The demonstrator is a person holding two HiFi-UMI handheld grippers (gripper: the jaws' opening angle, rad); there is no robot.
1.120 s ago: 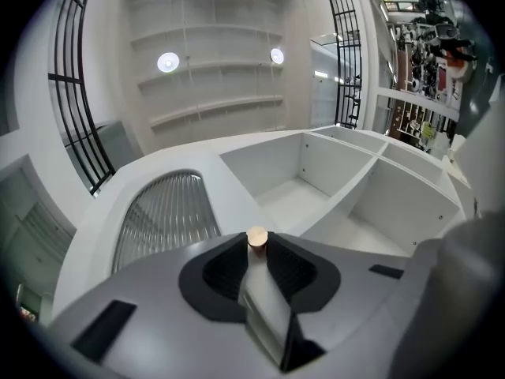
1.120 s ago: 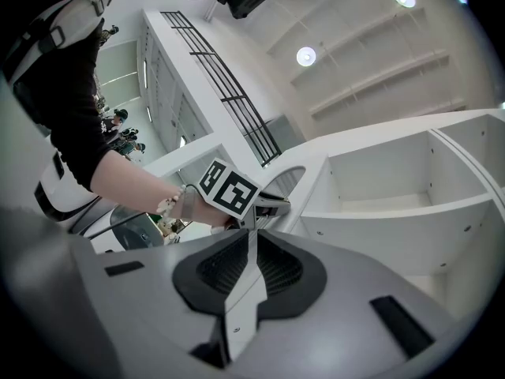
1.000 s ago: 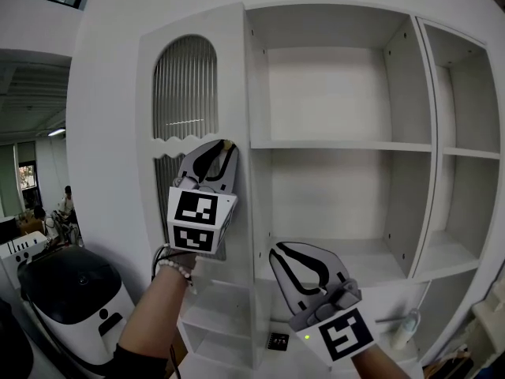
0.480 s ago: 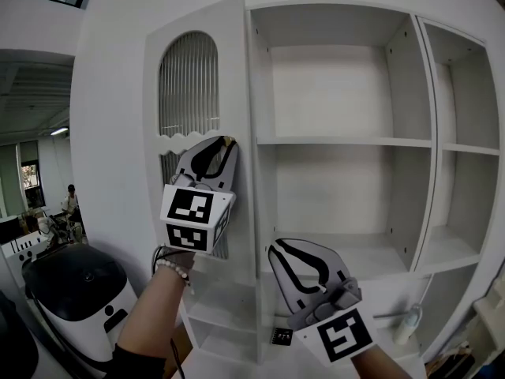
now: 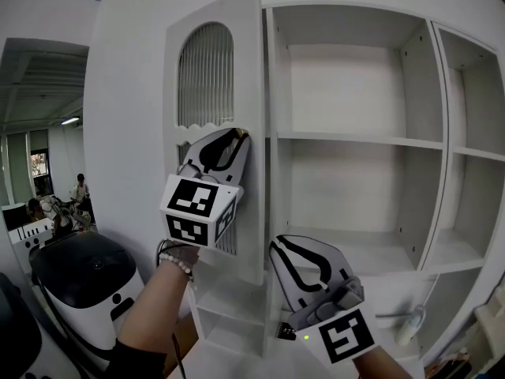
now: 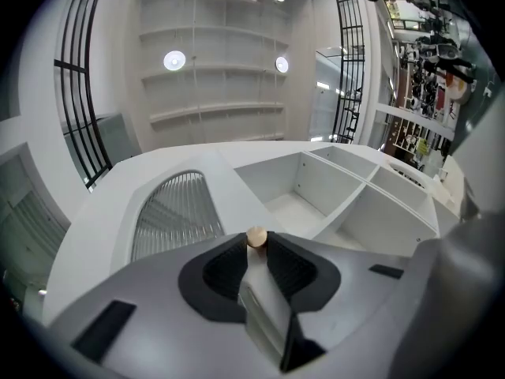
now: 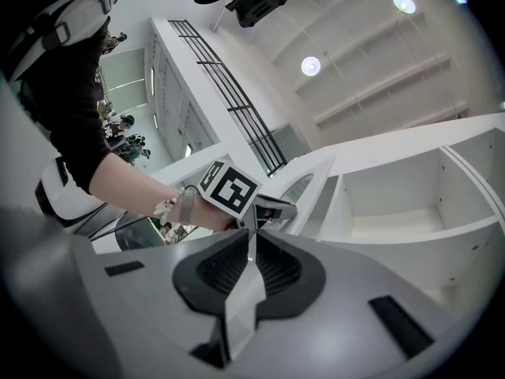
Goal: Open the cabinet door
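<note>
While the left gripper (image 5: 234,135) points up at the white cabinet door (image 5: 213,77), its fingers (image 6: 225,265) are closed partway, clamped on the small round wooden knob (image 6: 256,238) near the door's free edge. The door stands swung out from the cabinet (image 5: 355,140), whose bare shelves lie exposed to the right, with open space in front. The right gripper (image 5: 278,247) sits lower, before the shelves, tilted upward, fingers pressed together and holding nothing. A bare forearm (image 5: 150,314) wearing a beaded bracelet (image 5: 175,265) carries the left gripper.
</note>
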